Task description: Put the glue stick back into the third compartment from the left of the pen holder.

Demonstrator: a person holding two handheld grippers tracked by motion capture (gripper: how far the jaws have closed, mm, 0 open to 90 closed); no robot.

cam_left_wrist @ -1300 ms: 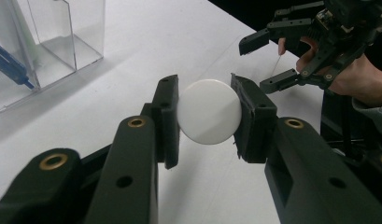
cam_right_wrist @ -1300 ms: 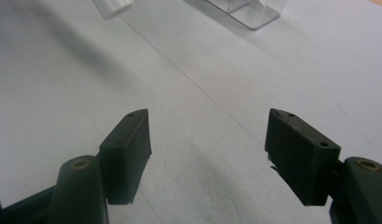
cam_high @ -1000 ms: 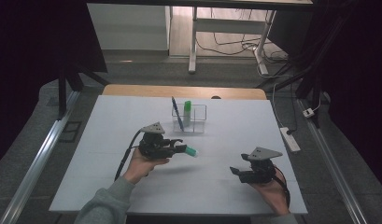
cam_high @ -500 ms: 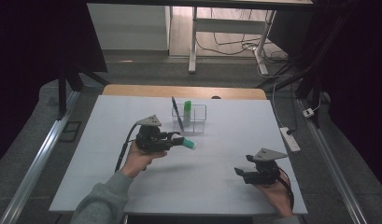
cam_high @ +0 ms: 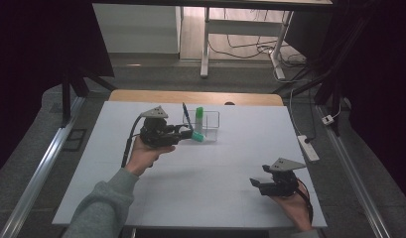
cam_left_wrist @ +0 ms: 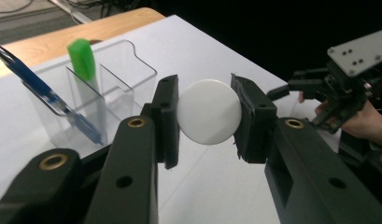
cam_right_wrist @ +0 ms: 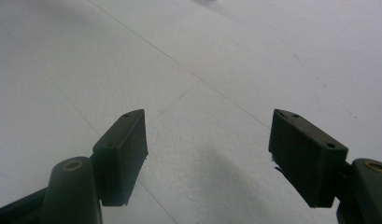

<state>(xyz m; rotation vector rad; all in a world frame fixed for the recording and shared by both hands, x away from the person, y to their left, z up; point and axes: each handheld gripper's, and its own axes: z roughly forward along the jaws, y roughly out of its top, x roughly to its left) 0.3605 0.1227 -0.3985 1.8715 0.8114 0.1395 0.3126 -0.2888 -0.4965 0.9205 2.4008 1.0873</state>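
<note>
Left gripper: While it is held above the table, a green glue stick is clamped between the jaws of the left gripper (cam_high: 183, 133), its round white end facing the left gripper view.
Glue stick: The green glue stick (cam_high: 197, 135) is gripped lying level, its body pointing right, just in front of the near wall of the clear organizer (cam_high: 213, 119) (touching or apart cannot be told).
Organizer: A blue pen (cam_left_wrist: 44, 95) is leaned in the left compartment, and a second green stick (cam_left_wrist: 82, 59) is stood upright in a compartment beside it.
Right gripper: The jaws of the right gripper (cam_right_wrist: 207, 156) are spread wide over bare white tabletop, with nothing between them.
Position: The right gripper is kept near the table's near right corner, well apart from the organizer.
Table: The white table (cam_high: 210, 183) is backed by a wooden strip at its far edge.
</note>
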